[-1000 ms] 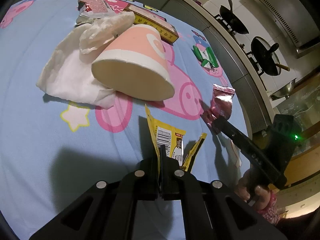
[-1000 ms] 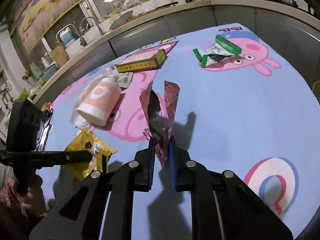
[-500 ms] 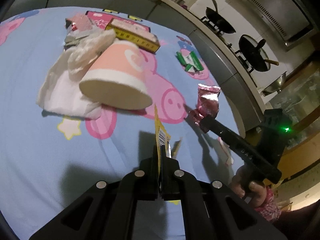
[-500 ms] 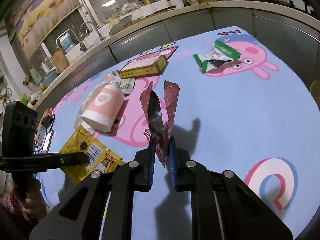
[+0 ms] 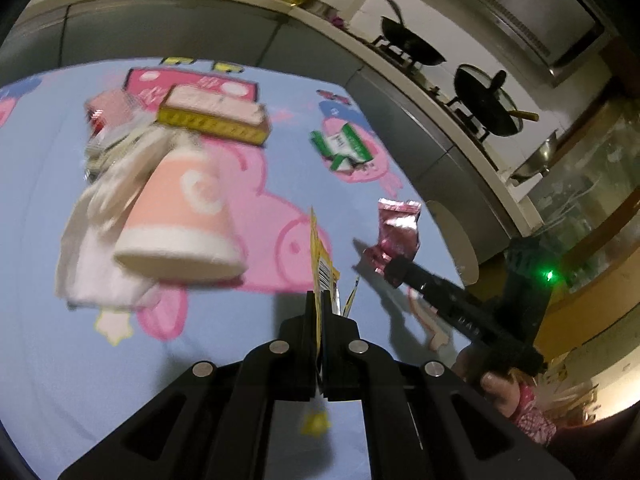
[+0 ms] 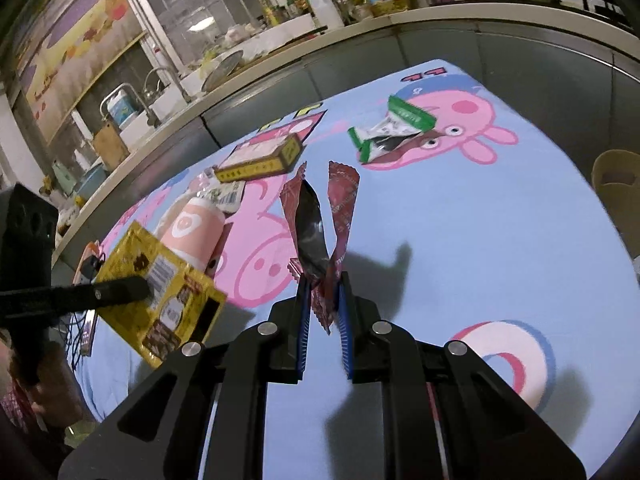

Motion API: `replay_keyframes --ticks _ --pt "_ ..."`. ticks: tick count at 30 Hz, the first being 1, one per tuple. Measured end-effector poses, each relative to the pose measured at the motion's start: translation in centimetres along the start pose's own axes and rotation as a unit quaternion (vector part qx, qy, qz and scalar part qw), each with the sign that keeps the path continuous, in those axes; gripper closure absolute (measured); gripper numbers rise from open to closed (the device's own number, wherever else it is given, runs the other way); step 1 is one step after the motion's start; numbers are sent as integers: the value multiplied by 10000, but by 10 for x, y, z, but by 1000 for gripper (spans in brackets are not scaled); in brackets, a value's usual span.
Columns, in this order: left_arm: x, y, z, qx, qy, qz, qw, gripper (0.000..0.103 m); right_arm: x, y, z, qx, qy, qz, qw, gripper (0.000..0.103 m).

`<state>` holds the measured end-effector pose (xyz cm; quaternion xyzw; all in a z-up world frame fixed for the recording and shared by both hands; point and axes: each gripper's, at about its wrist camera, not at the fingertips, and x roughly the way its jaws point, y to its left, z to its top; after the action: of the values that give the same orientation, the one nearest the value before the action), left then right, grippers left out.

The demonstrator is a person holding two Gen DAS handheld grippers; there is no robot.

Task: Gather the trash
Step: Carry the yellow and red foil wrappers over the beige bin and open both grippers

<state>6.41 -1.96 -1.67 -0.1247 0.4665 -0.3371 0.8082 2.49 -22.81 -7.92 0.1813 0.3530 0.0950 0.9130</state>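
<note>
— Blue cartoon tablecloth [image 6: 460, 240] blurs in the left view; what's readable?
— Left gripper [image 5: 320, 300] pinches a yellow wrapper [image 5: 320, 256], edge-on. Right gripper [image 6: 323, 280] clamps a red wrapper [image 6: 340, 204], lower end hidden between the pads

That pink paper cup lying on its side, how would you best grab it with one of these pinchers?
Pinch the cup at its open rim, one jaw inside and one outside, coming from the near side: it lies tipped with its mouth facing the grippers, and its body looks too wide for the jaws.

Black tongs [image 6: 323, 292] with silver screws, blue pads [image 6: 303, 320]; a red patterned sleeve [image 5: 534, 420].
</note>
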Motion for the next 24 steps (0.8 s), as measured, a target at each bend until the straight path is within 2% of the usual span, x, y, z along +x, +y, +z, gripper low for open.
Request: replay_keyframes --ticks 6,13,17,20,24 --pt "18 -35 35 536 52 -56 9985 101 -17 -24 5 206 -255 -139 9994 90" --pt "58 -98 68 1189 187 -194 9925 101 -42 -65 13 479 -563 -400 9965 90" --pt "93 -146 84 1592 330 -342 9861 101 -68 -99 23 640 -884 -761 9911 90" --pt "124 -188 93 1945 425 -429 9790 101 -90 -139 31 859 -1088 -1178 9833 90" --pt "172 -238 104 2250 555 -464 9717 101 -109 -190 37 1204 -1155 -1564 9735 89"
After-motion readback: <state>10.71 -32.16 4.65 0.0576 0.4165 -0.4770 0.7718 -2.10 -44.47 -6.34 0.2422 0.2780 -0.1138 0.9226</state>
